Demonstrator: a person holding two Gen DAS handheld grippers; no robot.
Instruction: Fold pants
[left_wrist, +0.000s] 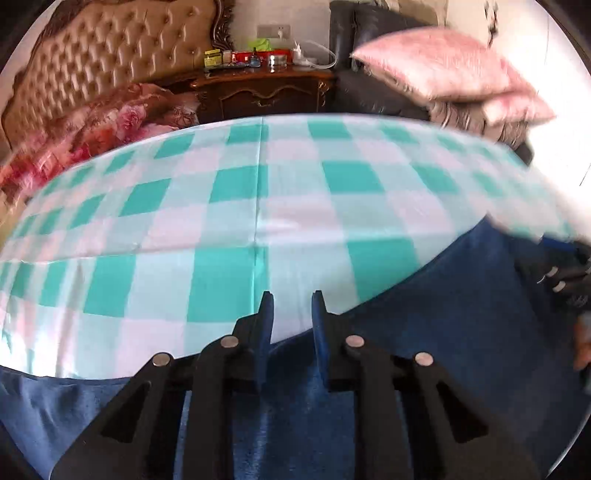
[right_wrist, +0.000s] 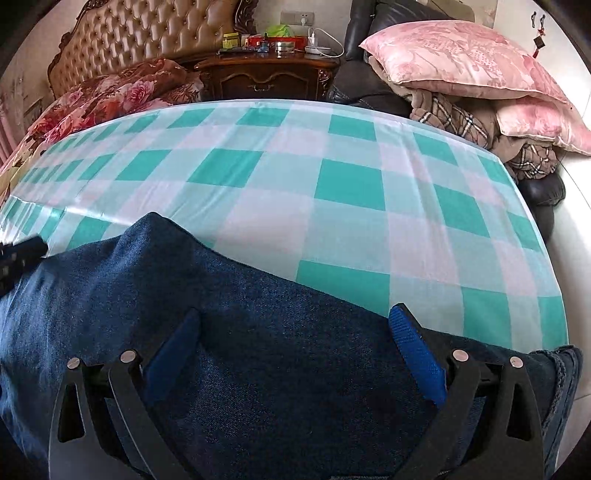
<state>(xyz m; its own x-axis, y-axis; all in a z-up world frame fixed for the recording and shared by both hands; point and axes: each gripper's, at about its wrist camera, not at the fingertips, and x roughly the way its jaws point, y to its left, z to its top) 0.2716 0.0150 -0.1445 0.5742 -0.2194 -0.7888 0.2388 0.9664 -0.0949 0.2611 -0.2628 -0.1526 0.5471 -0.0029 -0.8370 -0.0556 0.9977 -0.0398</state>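
Note:
Dark blue denim pants (left_wrist: 424, 332) lie along the near edge of a table covered with a green-and-white checked cloth (left_wrist: 258, 192). My left gripper (left_wrist: 291, 306) hovers at the pants' far edge. Its jaws stand a narrow gap apart, with cloth showing between the tips and denim lower between the fingers. My right gripper (right_wrist: 295, 317) stands wide open over the pants (right_wrist: 258, 332), its blue pads (right_wrist: 417, 347) on either side of flat denim. A raised fold of denim (right_wrist: 155, 229) peaks at the left. The other gripper shows at each view's edge: right gripper (left_wrist: 565, 273), left gripper (right_wrist: 22, 254).
Beyond the checked cloth (right_wrist: 351, 177) stands a dark wooden nightstand (right_wrist: 266, 77) with small bottles and boxes. A floral blanket (right_wrist: 110, 96) and tufted headboard (right_wrist: 147, 33) are at the back left. Pink pillows (right_wrist: 461, 62) on piled plaid fabric sit at the back right.

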